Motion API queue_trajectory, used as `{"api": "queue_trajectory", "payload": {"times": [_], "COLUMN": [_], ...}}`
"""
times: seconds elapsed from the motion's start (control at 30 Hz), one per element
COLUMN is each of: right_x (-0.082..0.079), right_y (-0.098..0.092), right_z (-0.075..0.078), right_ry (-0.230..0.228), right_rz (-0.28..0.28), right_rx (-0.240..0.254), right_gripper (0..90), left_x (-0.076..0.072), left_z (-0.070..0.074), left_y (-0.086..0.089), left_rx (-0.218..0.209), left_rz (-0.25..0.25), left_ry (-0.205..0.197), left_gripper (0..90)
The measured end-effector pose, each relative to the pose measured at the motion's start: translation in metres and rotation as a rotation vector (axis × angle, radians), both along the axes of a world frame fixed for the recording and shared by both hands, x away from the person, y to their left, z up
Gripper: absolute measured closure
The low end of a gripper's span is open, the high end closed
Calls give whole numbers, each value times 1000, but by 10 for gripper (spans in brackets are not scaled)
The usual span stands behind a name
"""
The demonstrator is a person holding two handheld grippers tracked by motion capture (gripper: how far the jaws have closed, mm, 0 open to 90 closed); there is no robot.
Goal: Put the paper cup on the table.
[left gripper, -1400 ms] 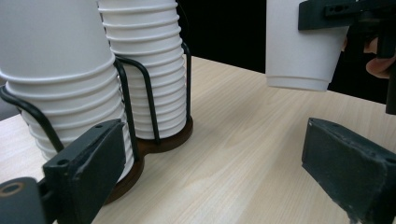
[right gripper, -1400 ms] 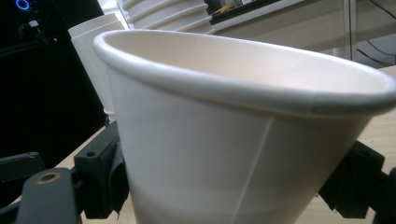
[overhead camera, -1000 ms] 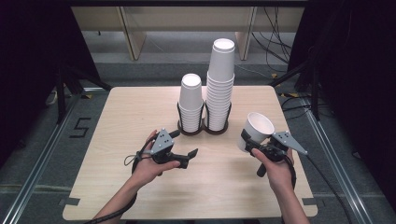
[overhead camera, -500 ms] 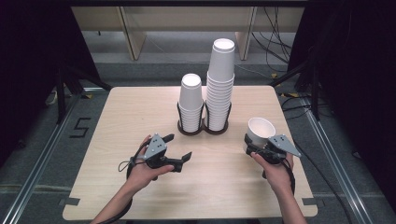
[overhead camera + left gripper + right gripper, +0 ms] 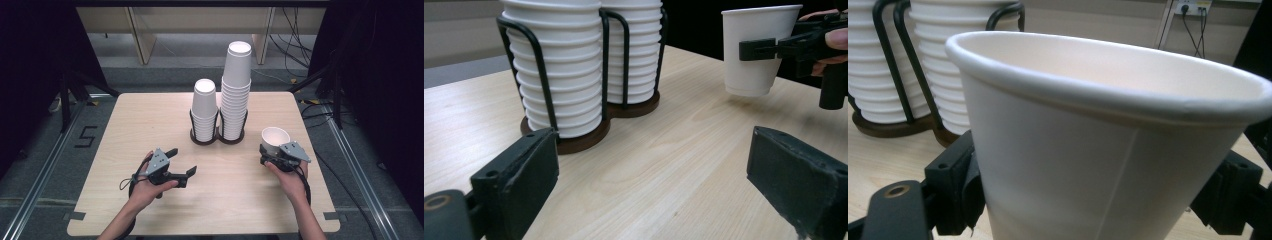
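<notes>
A pale wooden table [image 5: 125, 130] carries a two-ring cup rack [image 5: 216, 136] of stacked cups. Right of the rack, the right gripper [image 5: 272, 152] clamps a paper cup [image 5: 275, 138] just above the surface. Left gripper [image 5: 181, 164]: jaws apart, empty. Likely step: setting down; next, lower, then release.

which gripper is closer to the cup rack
Left, though not by much. The left gripper sits open in front of the cup rack, toward the person; the right gripper holds a cup off to its right.
</notes>
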State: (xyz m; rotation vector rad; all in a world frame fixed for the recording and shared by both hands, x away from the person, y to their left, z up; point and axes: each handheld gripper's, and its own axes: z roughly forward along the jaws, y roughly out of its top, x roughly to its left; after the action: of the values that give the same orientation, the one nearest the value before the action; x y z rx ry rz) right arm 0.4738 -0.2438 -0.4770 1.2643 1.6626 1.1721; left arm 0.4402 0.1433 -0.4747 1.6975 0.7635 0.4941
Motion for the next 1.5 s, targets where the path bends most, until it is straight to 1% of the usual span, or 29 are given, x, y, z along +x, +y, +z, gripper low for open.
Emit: {"api": "queue_trajectory", "payload": {"times": [0.1,0.13,0.2,0.23,0.27,0.3,0.33,0.37,0.4,0.43,0.5,0.53,0.67,0.73,0.77,0.87,0.9,0.93,1.0,1.07,1.1,1.13,1.17,1.2,1.23,1.3,1.33,1.37,1.5], "right_x": [4,5,9,9,12,13,14,14,15,15,15,15,15,15,14,14,15,15,13,13,13,13,13,12,12,13,12,12,9], "right_y": [5,6,7,8,7,8,8,8,8,8,8,11,10,11,11,11,11,9,11,10,11,10,11,11,11,8,9,9,9], "right_z": [-3,-3,-6,-6,-7,-8,-8,-8,-9,-10,-11,-12,-12,-12,-12,-12,-13,-13,-15,-15,-16,-17,-16,-16,-15,-14,-14,-14,-13], "right_ry": [7,28,28,46,38,39,39,50,54,45,62,60,59,65,68,74,71,58,84,93,88,77,88,97,96,82,90,92,104], "right_rz": [-7,-9,2,-4,12,6,21,8,20,9,24,-2,2,-4,-6,1,-1,9,-10,-7,-21,-12,-12,-16,-7,2,-5,-8,-4], "right_rx": [8,6,-17,-10,-30,-28,-23,-41,-26,-42,-40,-29,-46,-33,-33,-24,-30,-56,-25,-27,-16,-22,-7,-7,-22,-52,-24,-31,-22], "right_gripper": [160,159,158,158,157,157,157,156,156,155,154,153,150,148,146,142,139,138,130,107,98,86,73,60,44,15,6,4,4], "left_x": [0,0,0,1,0,1,1,1,1,1,0,0,1,2,1,1,1,1,2,2,1,1,1,1,1,1,1,1,1], "left_z": [-2,-2,-3,-4,-5,-6,-6,-7,-7,-7,-8,-8,-10,-11,-11,-12,-12,-12,-13,-13,-13,-13,-13,-14,-14,-14,-14,-14,-14], "left_y": [0,0,0,0,0,0,0,0,0,0,0,1,1,0,1,1,1,1,0,0,0,0,-1,-1,-1,-1,-1,-1,0], "left_rx": [-1,1,6,1,9,9,7,1,7,6,6,7,9,-3,10,8,8,11,4,5,11,10,10,12,14,14,13,11,14], "left_rz": [-2,1,2,2,3,4,7,3,6,6,6,6,6,2,9,9,7,6,3,2,5,5,4,2,2,2,2,3,3], "left_ry": [1,5,7,7,11,12,14,11,15,15,17,17,21,18,25,28,28,27,24,25,30,31,31,31,32,32,32,32,33], "left_gripper": [59,59,59,60,59,60,59,60,59,59,59,59,59,59,59,59,59,59,59,59,59,59,59,59,59,59,59,59,59]}}
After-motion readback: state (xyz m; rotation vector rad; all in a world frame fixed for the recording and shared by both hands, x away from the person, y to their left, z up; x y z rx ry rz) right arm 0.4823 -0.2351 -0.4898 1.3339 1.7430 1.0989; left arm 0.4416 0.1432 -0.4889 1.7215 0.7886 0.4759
